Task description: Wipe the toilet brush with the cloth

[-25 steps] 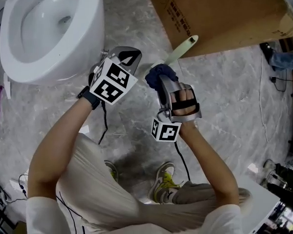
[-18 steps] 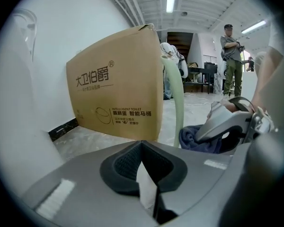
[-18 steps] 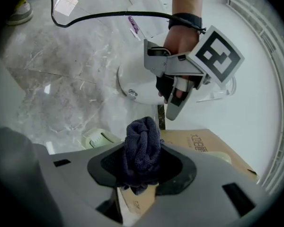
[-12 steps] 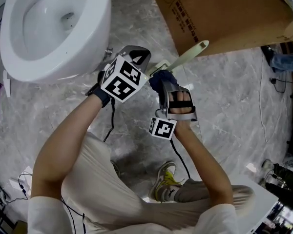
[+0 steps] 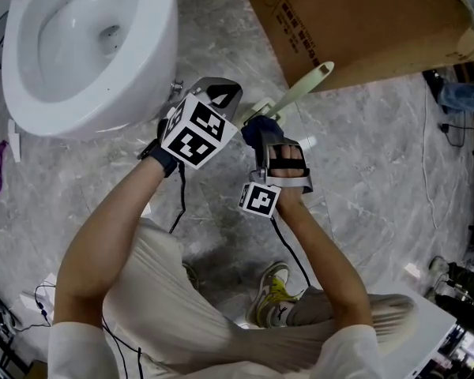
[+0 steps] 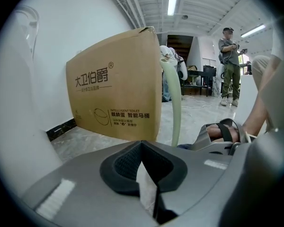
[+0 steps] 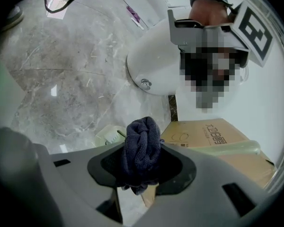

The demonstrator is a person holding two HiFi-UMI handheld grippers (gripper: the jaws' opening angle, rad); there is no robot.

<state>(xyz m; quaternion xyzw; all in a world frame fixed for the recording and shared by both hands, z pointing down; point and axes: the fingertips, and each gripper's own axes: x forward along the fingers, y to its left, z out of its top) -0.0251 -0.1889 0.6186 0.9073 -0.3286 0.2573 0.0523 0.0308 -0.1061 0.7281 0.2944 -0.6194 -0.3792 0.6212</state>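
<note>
The toilet brush's pale green handle (image 5: 300, 88) slants up to the right, ending in front of the cardboard box. My left gripper (image 5: 234, 104) is shut on the brush's lower end; in the left gripper view a white piece (image 6: 146, 193) sits pinched in the jaws and the handle (image 6: 176, 103) rises just beyond. My right gripper (image 5: 260, 135) is shut on a bunched dark blue cloth (image 5: 257, 127), which lies against the handle close to the left gripper. The right gripper view shows the cloth (image 7: 142, 148) between the jaws and the handle (image 7: 229, 149) beside it.
A white toilet (image 5: 79, 54) stands at the upper left, its bowl open. A large cardboard box (image 5: 363, 22) fills the upper right. Cables (image 5: 434, 196) trail over the grey marble floor. A person (image 6: 229, 65) stands far off in the left gripper view.
Over the last second the left gripper carried the brush right and up. The right gripper rose a little with the cloth, staying against the handle. Barely any motion in the last half second.
</note>
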